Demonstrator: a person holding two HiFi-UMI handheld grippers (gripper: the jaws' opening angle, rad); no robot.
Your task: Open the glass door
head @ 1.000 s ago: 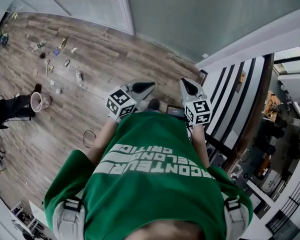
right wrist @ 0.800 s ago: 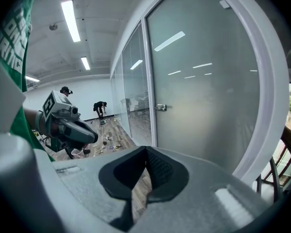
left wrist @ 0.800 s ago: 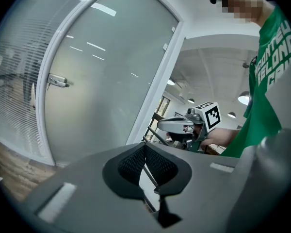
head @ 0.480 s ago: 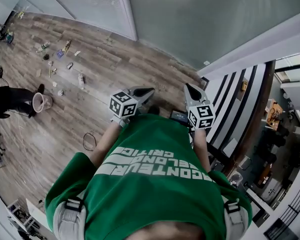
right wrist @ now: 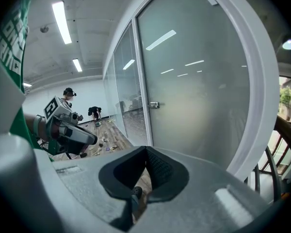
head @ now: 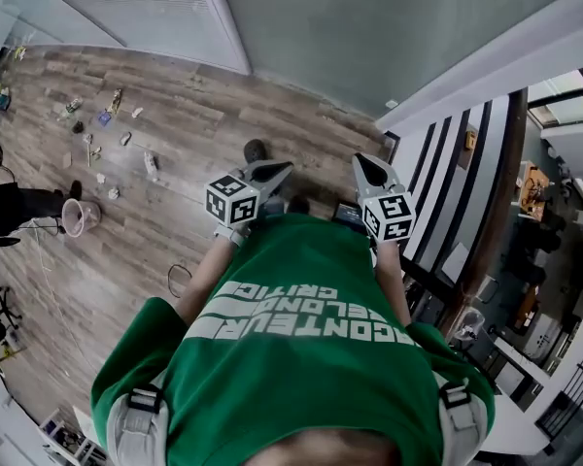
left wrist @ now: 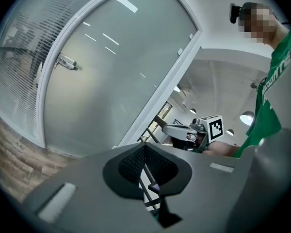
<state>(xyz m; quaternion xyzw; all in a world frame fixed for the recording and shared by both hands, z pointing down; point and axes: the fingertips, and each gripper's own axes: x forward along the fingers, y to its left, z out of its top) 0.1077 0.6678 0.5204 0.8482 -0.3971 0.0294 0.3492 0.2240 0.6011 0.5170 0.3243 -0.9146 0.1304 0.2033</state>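
Close against the person's green shirt (head: 301,357), the left gripper (head: 284,169) and the right gripper (head: 360,161) are held in front of the chest. Each is clenched on nothing — each gripper's own view shows its pads meeting with only air beyond. Past them runs a stretch of wooden floor (head: 272,124), then the frosted glass door (head: 389,27), shut in its white frame (head: 225,22). Its metal handle (right wrist: 153,105) is well apart from both grippers. As I judge it, nothing is done yet — approaching, gripping the handle and swinging the door all remain.
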